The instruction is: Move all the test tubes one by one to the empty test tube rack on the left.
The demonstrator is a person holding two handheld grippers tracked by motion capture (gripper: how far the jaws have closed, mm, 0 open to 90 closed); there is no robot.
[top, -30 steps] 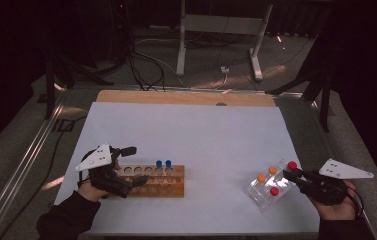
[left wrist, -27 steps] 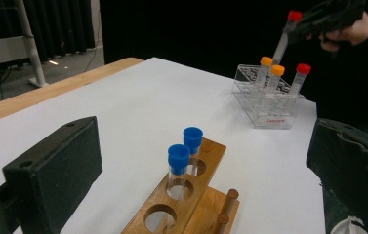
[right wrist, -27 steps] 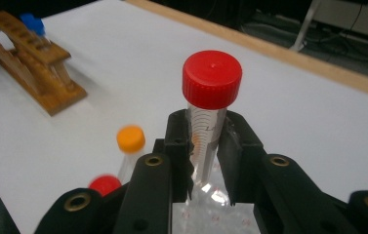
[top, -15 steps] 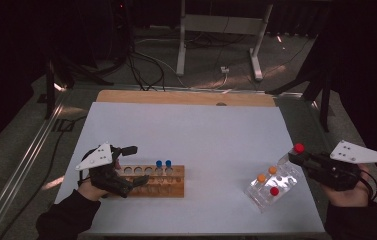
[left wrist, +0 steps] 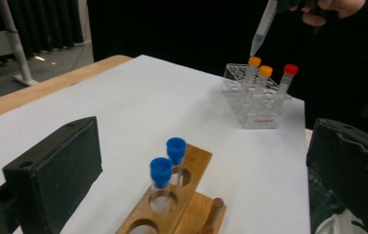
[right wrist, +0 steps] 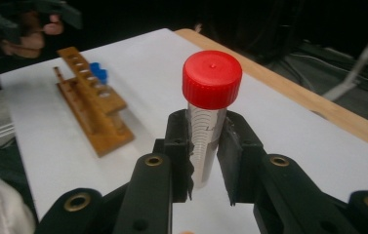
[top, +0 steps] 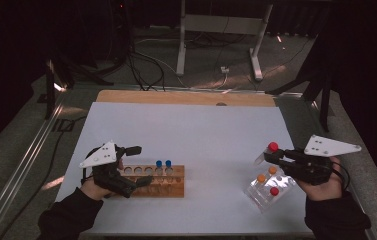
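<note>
Dark workshop surroundings, with cables and metal stand legs on the floor, frame a white table (top: 196, 130) with a wooden strip along its far edge. Near the table's left front, a wooden rack (top: 157, 180) with a row of round holes holds two blue-capped tubes (top: 163, 165) standing upright side by side toward its right end. The left gripper (top: 126, 167) sits at the left end of this rack with its jaws spread wide apart, one on each side of the rack; whether either touches the wood cannot be told, and they hold nothing. Near the right front, a clear plastic rack (top: 268, 191) holds two orange-capped tubes (top: 266, 174) and one red-capped tube (top: 274, 192), all upright. Above and just to the far side of that clear rack, the right gripper (top: 276, 157) is lifted off the table, its jaws clamped on the clear body of a second red-capped tube (right wrist: 210, 112). This held tube hangs in the air with its red cap toward the far side and its pointed tip lower, clear of the plastic rack beneath it.
</note>
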